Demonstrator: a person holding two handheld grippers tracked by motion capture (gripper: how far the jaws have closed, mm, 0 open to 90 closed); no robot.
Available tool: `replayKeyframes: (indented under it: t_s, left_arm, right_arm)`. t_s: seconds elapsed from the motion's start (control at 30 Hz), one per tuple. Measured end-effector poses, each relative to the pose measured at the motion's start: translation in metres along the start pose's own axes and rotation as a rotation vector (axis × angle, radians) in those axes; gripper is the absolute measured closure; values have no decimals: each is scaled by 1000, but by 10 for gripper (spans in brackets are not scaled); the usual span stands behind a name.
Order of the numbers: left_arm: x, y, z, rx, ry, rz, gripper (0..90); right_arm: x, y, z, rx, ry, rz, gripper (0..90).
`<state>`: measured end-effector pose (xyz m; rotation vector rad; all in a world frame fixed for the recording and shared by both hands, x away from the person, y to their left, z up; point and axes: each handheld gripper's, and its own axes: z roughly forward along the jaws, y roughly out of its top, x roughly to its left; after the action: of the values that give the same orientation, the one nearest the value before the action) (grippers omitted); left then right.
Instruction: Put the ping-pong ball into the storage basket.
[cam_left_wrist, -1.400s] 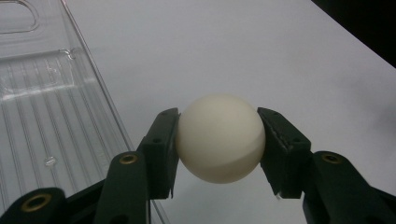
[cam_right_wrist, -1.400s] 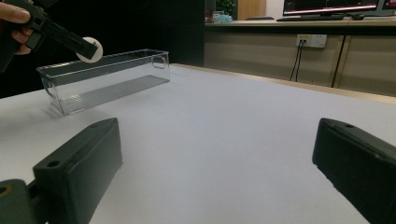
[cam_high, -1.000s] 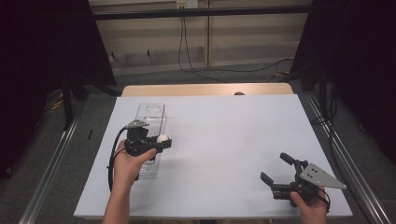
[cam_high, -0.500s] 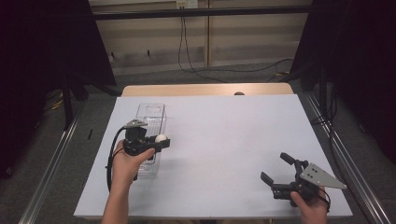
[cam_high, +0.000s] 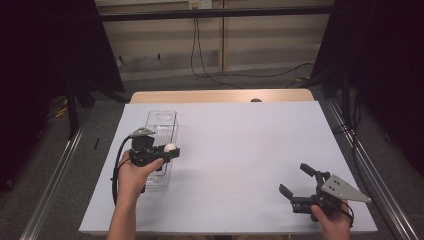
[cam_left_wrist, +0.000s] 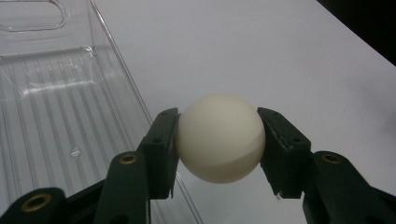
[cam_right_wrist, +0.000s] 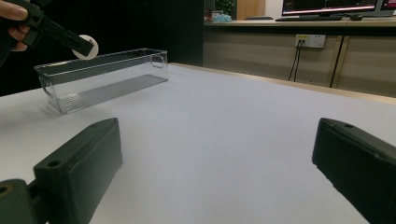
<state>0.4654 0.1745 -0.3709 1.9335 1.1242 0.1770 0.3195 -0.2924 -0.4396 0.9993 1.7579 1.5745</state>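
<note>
Both hands low: left gripper (cam_high: 167, 150) clamps ball (cam_left_wrist: 219, 137); right gripper (cam_high: 297, 180) gapes.

Can't make out any readable text, labels or numbers from my end, the monitor (cam_right_wrist: 329, 5) past the table's far edge is too blurry

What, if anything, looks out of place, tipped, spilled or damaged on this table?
Nothing stands out. The clear bin stands upright and looks intact on the white table. The left gripper holds the white ball beside the bin's rim; the right gripper rests open, apart from both.
</note>
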Motion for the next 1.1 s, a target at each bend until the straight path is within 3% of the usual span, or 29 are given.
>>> replayKeyframes:
  t_s: [1.1]
  left_arm:
    - [12,-2,-10,-14,35,-30,512]
  right_arm:
    - [0,0,0,0,2,-4,12]
